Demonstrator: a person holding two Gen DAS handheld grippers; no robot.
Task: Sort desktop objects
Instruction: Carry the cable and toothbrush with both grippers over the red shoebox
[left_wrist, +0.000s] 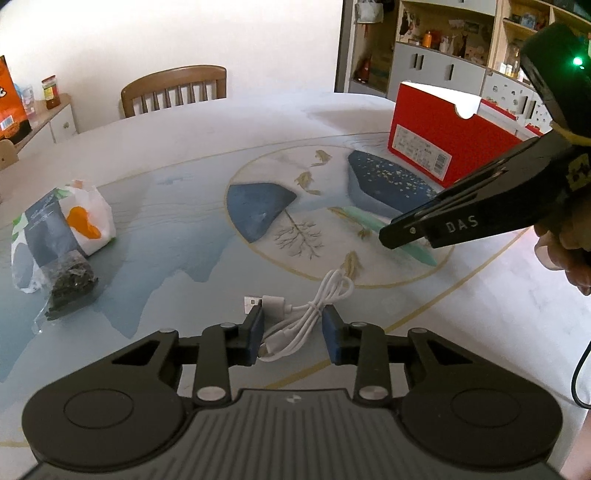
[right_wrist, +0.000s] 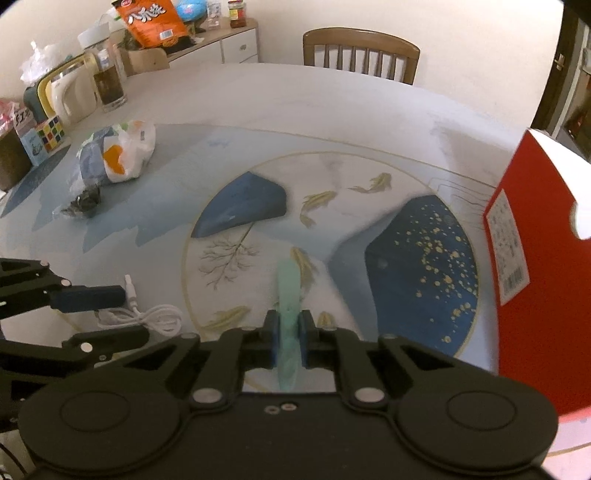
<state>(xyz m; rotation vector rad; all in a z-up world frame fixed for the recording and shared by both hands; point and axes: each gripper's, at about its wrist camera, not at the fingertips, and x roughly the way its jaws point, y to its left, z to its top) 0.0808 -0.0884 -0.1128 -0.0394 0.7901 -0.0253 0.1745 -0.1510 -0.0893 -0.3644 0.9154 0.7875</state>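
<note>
A coiled white USB cable (left_wrist: 295, 321) lies on the painted table (left_wrist: 177, 147) between the blue pads of my left gripper (left_wrist: 291, 317), which is shut on the bundle. The right wrist view shows that gripper (right_wrist: 135, 314) at the left, over the cable (right_wrist: 159, 317). My right gripper (right_wrist: 288, 325) is shut on a long pale green flat object (right_wrist: 288, 291) that points away over the table. In the left wrist view, the right gripper (left_wrist: 384, 236) comes in from the right, held by a hand, with the green object (left_wrist: 417, 249) under its tip.
A red cardboard box (left_wrist: 443, 140) stands at the right (right_wrist: 535, 295). A white plastic bag (left_wrist: 70, 221) and a dark packet (left_wrist: 70, 288) lie at the left. A wooden chair (right_wrist: 360, 51) stands beyond the table. Jars, a puzzle cube (right_wrist: 50, 134) and snack bags crowd the far left.
</note>
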